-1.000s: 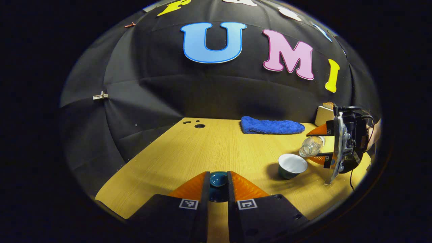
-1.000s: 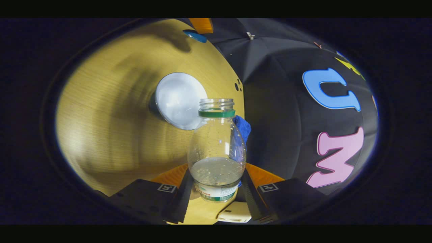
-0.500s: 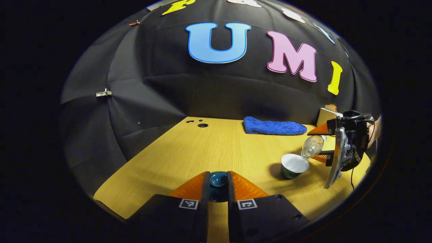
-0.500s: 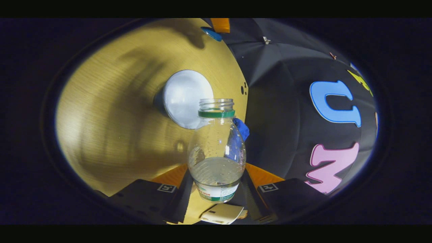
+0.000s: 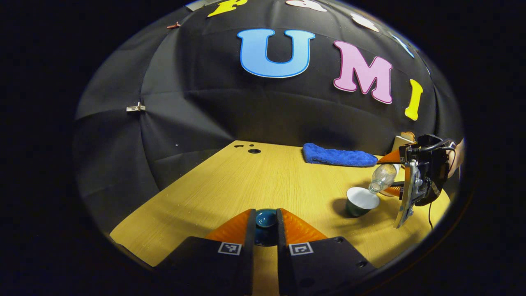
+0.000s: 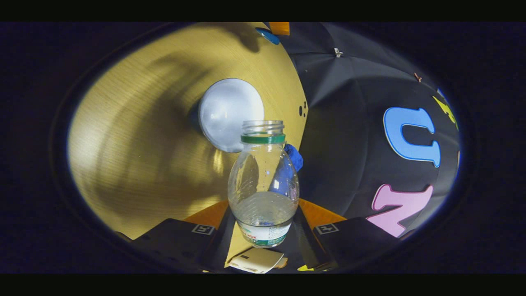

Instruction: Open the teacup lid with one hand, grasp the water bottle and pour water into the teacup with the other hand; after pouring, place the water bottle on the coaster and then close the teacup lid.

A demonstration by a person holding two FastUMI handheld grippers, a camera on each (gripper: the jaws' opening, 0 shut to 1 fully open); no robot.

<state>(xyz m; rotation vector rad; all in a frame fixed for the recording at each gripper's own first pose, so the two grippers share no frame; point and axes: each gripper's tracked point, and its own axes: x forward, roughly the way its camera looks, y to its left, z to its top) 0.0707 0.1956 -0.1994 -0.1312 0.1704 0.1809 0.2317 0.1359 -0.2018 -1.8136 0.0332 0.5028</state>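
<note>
My left gripper [image 5: 265,220] is shut on the dark teal teacup lid [image 5: 266,218], held low over the table's near side. The teacup [image 5: 361,200], dark outside and white inside, stands open at the right. My right gripper [image 6: 263,224] is shut on a clear water bottle [image 6: 263,185], uncapped, with a green neck ring and some water in it. In the left gripper view the bottle [image 5: 381,177] is tipped with its mouth at the cup's rim, held by the right gripper [image 5: 396,174]. In the right gripper view the cup [image 6: 232,113] lies just behind the bottle's mouth.
A blue cloth [image 5: 337,156] lies at the back of the wooden table [image 5: 246,181]. A pale box-like object [image 5: 400,142] stands behind the right gripper. A flat pale card-like item [image 6: 257,260] lies below the bottle. Small holes [image 5: 254,151] mark the table's far left.
The bottle has tipped further and its mouth has come closer to the cup's rim. My left gripper has drifted slightly with the lid, its grip unchanged.
</note>
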